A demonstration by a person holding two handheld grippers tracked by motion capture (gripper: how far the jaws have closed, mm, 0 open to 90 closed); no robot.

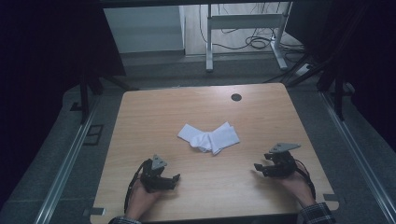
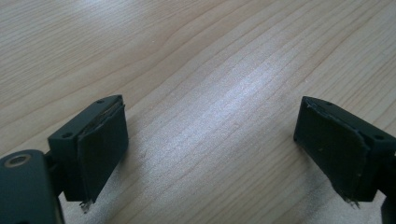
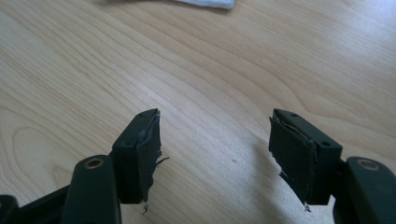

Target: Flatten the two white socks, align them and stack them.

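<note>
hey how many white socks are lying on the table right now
2. One white sock lies at the table's middle, angled left; the other white sock angles right. Their lower ends overlap in a V, so more could be hidden beneath.

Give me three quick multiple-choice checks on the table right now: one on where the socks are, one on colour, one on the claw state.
1. Where do the white socks lie?
A. mid-table, beyond both claws
B. inside the left claw
C. on the floor

2. What colour are the socks?
A. black
B. white
C. red

3. How do the left claw and right claw stand?
A. both clamped on a sock
B. left clamped, right open
C. both open, bare wood between the jaws

Answers: 1 A, the high view shows them at the centre of the table, apart from both claws. 2 B, plainly white cloth. 3 C, each gripper view shows a wide gap over wood.
</note>
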